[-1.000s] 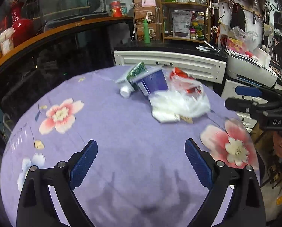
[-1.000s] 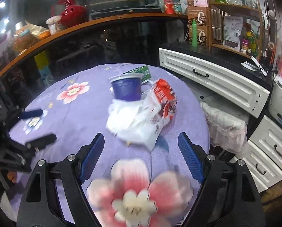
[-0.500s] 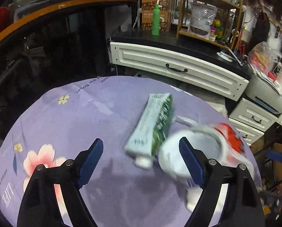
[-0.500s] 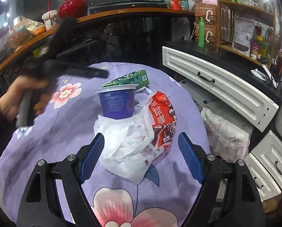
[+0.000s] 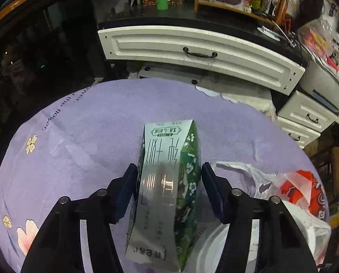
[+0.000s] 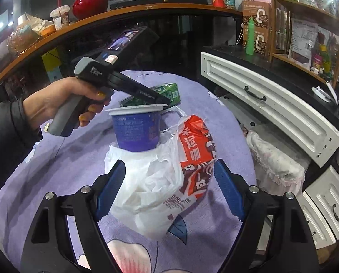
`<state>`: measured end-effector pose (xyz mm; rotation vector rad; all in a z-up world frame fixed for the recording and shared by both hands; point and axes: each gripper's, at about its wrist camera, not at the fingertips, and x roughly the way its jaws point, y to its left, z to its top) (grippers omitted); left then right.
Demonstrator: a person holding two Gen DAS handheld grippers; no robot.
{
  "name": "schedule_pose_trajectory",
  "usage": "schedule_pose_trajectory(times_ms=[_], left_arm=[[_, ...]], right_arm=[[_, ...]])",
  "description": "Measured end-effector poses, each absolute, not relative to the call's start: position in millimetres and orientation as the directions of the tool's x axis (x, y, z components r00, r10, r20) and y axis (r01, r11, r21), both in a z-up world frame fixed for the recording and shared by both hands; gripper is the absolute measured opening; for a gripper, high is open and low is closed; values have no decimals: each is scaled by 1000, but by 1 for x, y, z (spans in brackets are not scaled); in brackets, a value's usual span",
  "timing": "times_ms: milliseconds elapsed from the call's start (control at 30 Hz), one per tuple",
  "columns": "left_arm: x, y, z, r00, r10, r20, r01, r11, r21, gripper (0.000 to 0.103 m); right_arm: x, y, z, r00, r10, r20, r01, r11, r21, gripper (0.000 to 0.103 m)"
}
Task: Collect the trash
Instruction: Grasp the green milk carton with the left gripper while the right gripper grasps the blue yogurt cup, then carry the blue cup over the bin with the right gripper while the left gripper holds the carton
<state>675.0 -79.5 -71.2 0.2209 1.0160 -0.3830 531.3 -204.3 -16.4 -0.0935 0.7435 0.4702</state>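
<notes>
A green and white milk carton (image 5: 164, 159) lies on the purple flowered table (image 5: 78, 136). My left gripper (image 5: 168, 173) straddles it and its jaws are closing, the blue pads (image 5: 128, 188) close beside the carton's sides. The right wrist view shows that gripper (image 6: 163, 102), held by a hand, reaching over a purple cup (image 6: 136, 132) to the carton (image 6: 169, 91). A white and red plastic bag (image 6: 151, 182) lies slumped in front of the cup. My right gripper (image 6: 169, 170) hovers open just above the bag, touching nothing.
White drawer cabinets (image 6: 271, 113) curve along the table's right side. A dark counter with an orange rim (image 6: 124, 16) runs behind, bearing a red vase and cups. Shelves with boxes and a green bottle (image 6: 250, 36) stand at the back. The bag (image 5: 294, 188) lies right of the carton.
My left gripper has swept across the table to the carton and its jaws have narrowed around it. My right gripper has drifted closer over the bag, still open.
</notes>
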Motion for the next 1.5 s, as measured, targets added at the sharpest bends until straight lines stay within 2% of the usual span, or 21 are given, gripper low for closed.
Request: schedule_pose_trajectory(times_ms=[100,367,433,600,933,1000,1033,1267,1500], left_arm=[[672,-75,-67,526,-162,-835,367,929,51,53],[649,-34,-44,617,-177,-767,259,966,-15,50],[638,-24,-39,650,-154,-744,231,973,0,50],[617,-2,-28,707,-120,-697,185,983,18,50],[603,29,-31,710,-128,-693,149,988,-30,50],[601,33,-33,707,-128,-695,145,989,-35,50],[600,35,-34,707,-127,-696,143,989,-35,50],[585,46,-33,713,-136,-687,124,990,-67,50],[531,48,-15,760,-109,-641,93,994,-59,50]], right_arm=[[533,-199,-14,640,385,-665,-456,887,75,80],[544,-165,0,632,443,-637,-507,857,93,80],[551,-149,-5,614,429,-663,-514,855,77,83],[568,-124,-22,595,377,-710,-493,869,48,84],[603,-105,-47,567,300,-767,-422,906,43,83],[605,-102,-48,568,296,-768,-421,906,38,70],[604,-102,-49,571,286,-769,-419,908,27,70],[587,-112,-32,614,350,-707,-418,904,84,70],[523,-120,7,663,451,-597,-495,863,103,70]])
